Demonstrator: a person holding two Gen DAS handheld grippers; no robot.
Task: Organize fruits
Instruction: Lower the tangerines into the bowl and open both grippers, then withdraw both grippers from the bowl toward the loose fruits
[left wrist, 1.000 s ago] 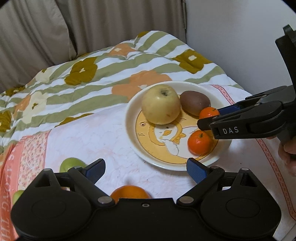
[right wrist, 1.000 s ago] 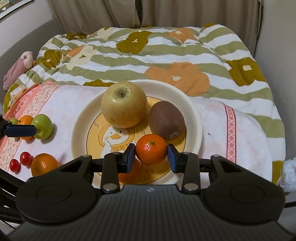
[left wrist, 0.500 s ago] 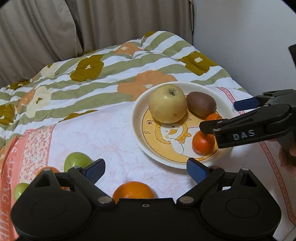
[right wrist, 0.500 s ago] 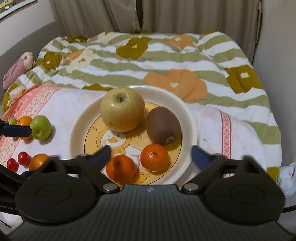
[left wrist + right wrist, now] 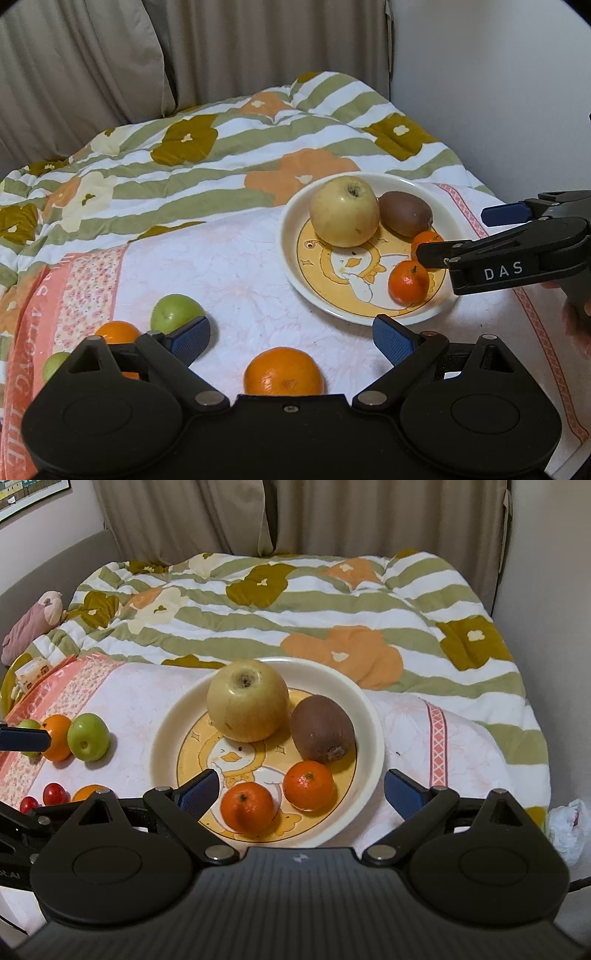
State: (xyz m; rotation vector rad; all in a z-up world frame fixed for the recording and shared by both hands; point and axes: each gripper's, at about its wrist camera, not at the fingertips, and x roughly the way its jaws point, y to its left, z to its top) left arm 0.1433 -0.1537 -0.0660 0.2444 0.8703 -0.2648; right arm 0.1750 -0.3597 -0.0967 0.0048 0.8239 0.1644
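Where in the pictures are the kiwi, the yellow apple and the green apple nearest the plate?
kiwi (image 5: 320, 730): right wrist view, middle of its brown skin.
yellow apple (image 5: 246, 701): right wrist view, front face below the stem pit.
green apple (image 5: 88, 737): right wrist view, middle.

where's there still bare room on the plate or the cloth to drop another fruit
On the plate, the duck picture's left part, between the apple and the near rim, is bare; the right side is crowded by the kiwi and two mandarins. On the cloth, the patch between the plate and the green fruit is free.
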